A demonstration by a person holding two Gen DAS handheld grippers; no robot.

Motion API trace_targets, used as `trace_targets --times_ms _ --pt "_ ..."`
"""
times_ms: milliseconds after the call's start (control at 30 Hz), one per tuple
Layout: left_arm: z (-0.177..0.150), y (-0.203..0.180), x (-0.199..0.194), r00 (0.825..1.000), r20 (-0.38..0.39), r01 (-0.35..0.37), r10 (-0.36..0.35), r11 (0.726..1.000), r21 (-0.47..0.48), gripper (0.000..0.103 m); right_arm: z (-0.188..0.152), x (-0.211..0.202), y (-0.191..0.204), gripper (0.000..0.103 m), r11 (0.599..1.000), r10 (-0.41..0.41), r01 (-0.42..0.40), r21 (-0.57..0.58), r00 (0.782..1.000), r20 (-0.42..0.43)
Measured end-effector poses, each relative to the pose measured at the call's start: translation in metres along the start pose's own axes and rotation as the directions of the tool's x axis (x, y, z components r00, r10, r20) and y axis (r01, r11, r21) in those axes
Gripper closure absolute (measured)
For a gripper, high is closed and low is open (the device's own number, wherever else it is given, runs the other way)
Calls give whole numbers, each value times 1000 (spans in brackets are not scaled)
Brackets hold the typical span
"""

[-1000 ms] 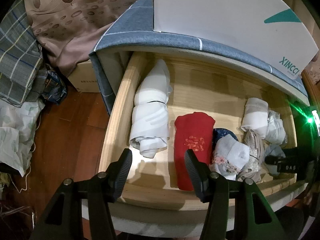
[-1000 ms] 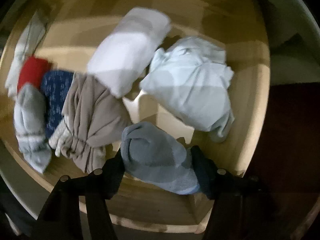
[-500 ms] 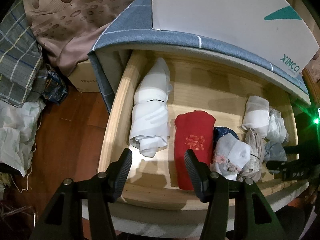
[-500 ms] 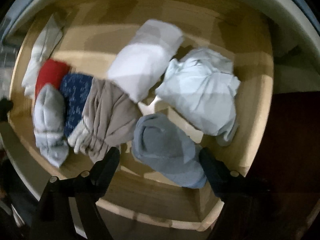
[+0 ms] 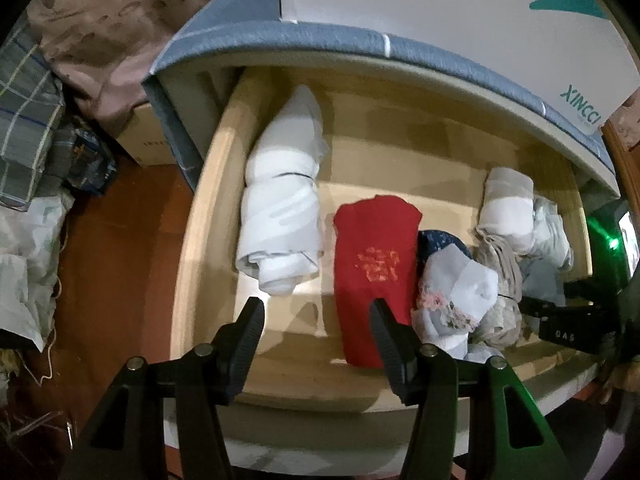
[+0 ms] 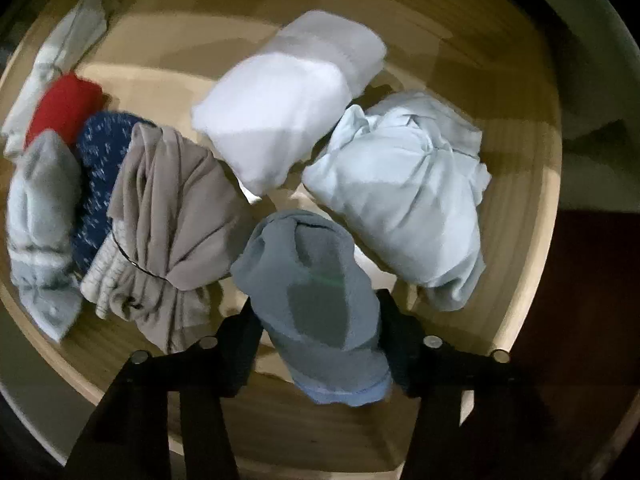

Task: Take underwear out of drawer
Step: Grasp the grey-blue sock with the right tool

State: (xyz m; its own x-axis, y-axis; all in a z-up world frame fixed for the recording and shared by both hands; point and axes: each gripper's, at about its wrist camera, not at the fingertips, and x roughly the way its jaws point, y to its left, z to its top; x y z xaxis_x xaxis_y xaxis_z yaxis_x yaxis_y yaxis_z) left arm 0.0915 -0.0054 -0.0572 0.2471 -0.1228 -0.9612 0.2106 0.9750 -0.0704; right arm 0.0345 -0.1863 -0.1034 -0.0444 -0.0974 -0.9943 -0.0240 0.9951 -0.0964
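The wooden drawer stands pulled out beneath a grey-blue fabric-covered edge, with rolled and folded garments lying on its floor.

Right tool: it points down into the right end of the drawer, and its jaws are closing around a grey-blue rolled underwear bundle. The bundle sits between the two black fingers, and both appear to touch its sides. In the left wrist view this tool shows at the right edge, low over the same corner.

Left tool: its jaws stand apart with nothing between them. It hovers above the front rail of the drawer, over the bare wood between a long white roll and a folded red garment.

Other contents of the drawer:
- A navy patterned piece lies just beside the red garment.
- A white and pale grey roll with pink trim rests against the navy piece.
- A beige bundle lies beside the held bundle.
- A white roll and a pale blue crumpled bundle lie behind the held bundle, both near it.

Outside the drawer, a cardboard box and a plaid cloth sit on the reddish wooden floor at the left. A white board printed XINCCI lies on top of the fabric-covered edge.
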Motion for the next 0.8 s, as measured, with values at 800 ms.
trace_targets --times_ms 800 --pt "14 -58 -4 994 -75 86 -81 994 60 47 -35 6 -45 59 941 241 -254 224 967 84"
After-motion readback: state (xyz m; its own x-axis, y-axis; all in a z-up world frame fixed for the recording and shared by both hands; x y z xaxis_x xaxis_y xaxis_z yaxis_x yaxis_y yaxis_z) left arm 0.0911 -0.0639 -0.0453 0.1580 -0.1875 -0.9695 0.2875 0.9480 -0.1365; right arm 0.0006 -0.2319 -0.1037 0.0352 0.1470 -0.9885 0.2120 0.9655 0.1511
